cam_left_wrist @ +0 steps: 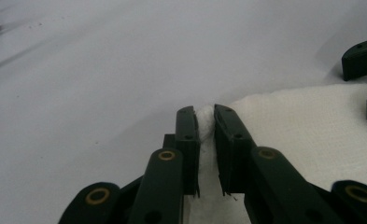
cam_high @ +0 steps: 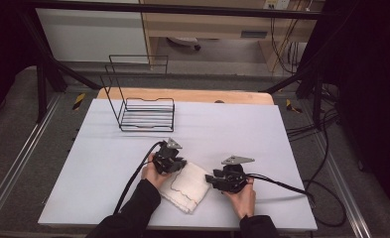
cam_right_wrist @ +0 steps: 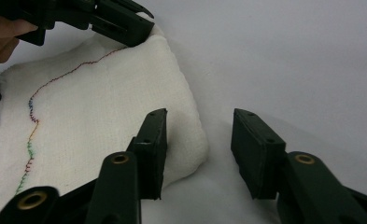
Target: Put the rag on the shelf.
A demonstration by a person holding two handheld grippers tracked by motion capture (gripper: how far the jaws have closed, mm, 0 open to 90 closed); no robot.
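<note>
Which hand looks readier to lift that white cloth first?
Left. The left gripper already pinches a corner of the white cloth, while the right gripper has open jaws straddling the cloth's edge.

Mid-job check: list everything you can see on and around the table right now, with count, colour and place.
cloth: one, white with a multicoloured stitched line, folded, near edge of the table between the grippers
rack: one, black wire, far left of the table
table: one, pale grey top
left gripper: one, black, jaws pinching a corner of the cloth
right gripper: one, black, jaws apart astride the cloth's edge, one pad over the cloth
hands: two, dark sleeves, near edge
</note>
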